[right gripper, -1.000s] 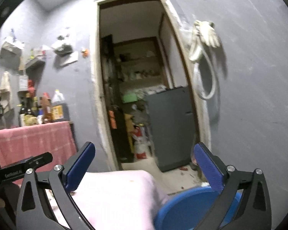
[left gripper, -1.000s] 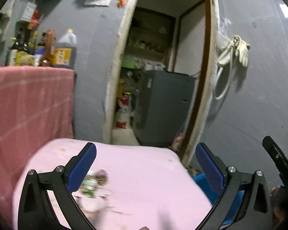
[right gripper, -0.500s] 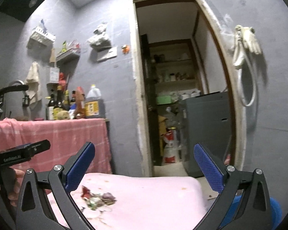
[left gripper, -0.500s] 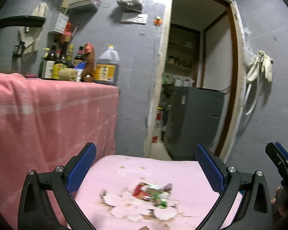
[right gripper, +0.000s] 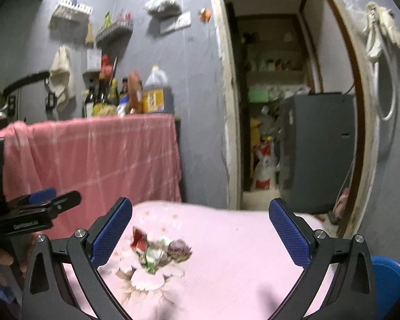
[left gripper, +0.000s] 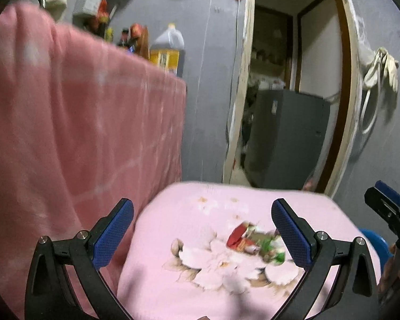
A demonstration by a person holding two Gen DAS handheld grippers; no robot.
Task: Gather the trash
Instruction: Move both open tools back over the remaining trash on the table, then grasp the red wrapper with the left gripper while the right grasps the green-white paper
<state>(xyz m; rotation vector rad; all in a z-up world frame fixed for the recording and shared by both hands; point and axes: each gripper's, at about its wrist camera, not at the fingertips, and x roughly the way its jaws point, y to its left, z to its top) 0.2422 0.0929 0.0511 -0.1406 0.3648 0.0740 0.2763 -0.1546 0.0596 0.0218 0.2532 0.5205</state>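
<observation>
Both tools empty, fingers spread wide: left tool (left gripper: 202,228) and right tool (right gripper: 200,226) hover above the pink-covered bench (left gripper: 200,213), trash pile (left gripper: 253,241) just inside the left tool's right finger, likely staged for grabbing, blue bin (right gripper: 389,274) low right.

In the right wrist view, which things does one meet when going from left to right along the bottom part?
Left gripper → crumpled trash on the pink floral cloth → blue bin.
</observation>
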